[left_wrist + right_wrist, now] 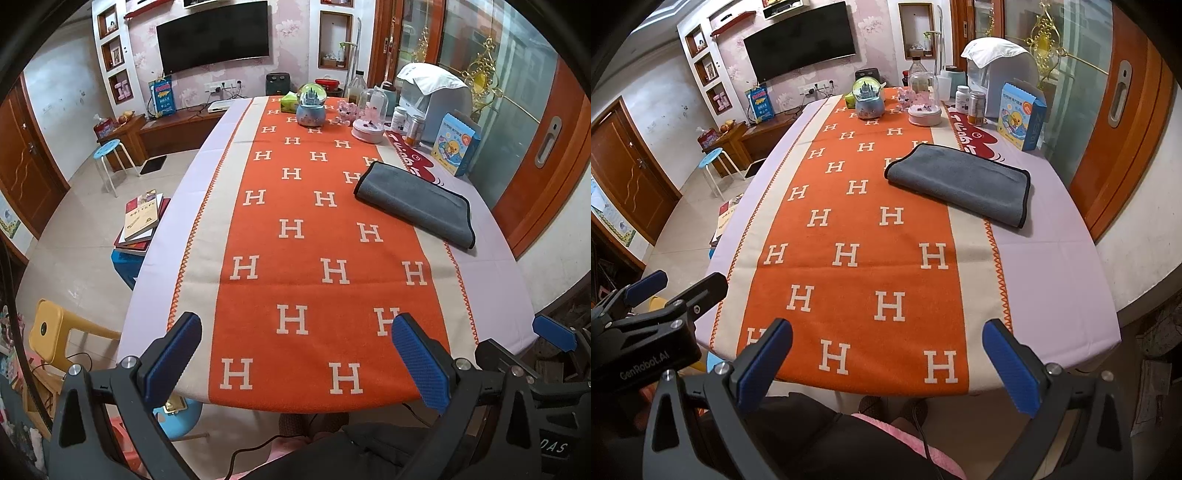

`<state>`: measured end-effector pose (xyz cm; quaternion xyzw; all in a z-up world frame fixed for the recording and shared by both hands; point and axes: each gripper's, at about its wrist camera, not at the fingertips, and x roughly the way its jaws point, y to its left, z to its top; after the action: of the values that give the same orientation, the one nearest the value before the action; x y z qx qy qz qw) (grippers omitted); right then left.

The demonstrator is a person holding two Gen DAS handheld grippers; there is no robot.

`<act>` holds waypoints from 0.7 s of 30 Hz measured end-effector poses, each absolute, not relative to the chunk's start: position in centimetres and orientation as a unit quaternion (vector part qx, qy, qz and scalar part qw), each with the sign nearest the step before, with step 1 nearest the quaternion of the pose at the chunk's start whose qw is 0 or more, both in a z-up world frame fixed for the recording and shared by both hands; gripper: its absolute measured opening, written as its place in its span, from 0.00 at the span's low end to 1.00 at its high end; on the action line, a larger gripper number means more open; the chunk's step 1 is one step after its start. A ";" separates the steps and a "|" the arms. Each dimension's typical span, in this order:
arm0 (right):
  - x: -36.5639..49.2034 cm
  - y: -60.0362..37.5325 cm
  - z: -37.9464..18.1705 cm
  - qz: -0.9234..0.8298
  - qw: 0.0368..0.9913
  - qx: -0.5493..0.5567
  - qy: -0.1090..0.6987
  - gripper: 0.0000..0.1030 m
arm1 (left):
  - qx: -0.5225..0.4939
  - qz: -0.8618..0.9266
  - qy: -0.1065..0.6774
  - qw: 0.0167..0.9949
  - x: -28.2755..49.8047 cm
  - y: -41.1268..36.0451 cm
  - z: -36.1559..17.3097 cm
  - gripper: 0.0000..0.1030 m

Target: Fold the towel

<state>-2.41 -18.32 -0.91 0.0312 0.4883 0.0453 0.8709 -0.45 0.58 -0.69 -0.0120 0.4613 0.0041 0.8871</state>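
Note:
A grey towel [415, 203] with black trim lies folded flat on the right side of the table, partly on the orange runner; it also shows in the right wrist view [960, 182]. My left gripper [295, 354] is open and empty, held over the table's near edge, far from the towel. My right gripper [886, 354] is open and empty, also at the near edge. The left gripper [646, 291] shows at the left of the right wrist view. A right gripper fingertip [554, 332] shows at the right of the left wrist view.
An orange runner [317, 236] with white H marks covers the table's middle. A snow globe [311, 105], glass dome [371, 118], bottles and a blue box [456, 144] stand at the far end. Books [142, 221] and stools [62, 332] sit left of the table.

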 end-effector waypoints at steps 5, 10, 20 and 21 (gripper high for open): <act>-2.4 -18.3 -1.0 0.045 0.870 0.032 0.489 1.00 | -0.012 0.003 0.463 0.886 -0.4 0.5 -0.8 0.99; -2.4 -18.4 -1.1 0.045 0.870 0.032 0.490 1.00 | -0.011 0.001 0.464 0.886 -0.3 0.4 -0.8 0.99; -2.4 -18.3 -1.1 0.045 0.870 0.032 0.491 1.00 | -0.010 0.000 0.465 0.885 -0.2 0.4 -0.9 0.99; -2.4 -18.3 -1.0 0.045 0.870 0.032 0.491 1.00 | -0.010 0.000 0.465 0.885 -0.2 0.3 -1.0 0.99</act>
<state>-2.35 -18.27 -1.05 0.0315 0.4907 0.0451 0.8696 -0.23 0.35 -0.95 -0.0101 0.4654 0.0003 0.8850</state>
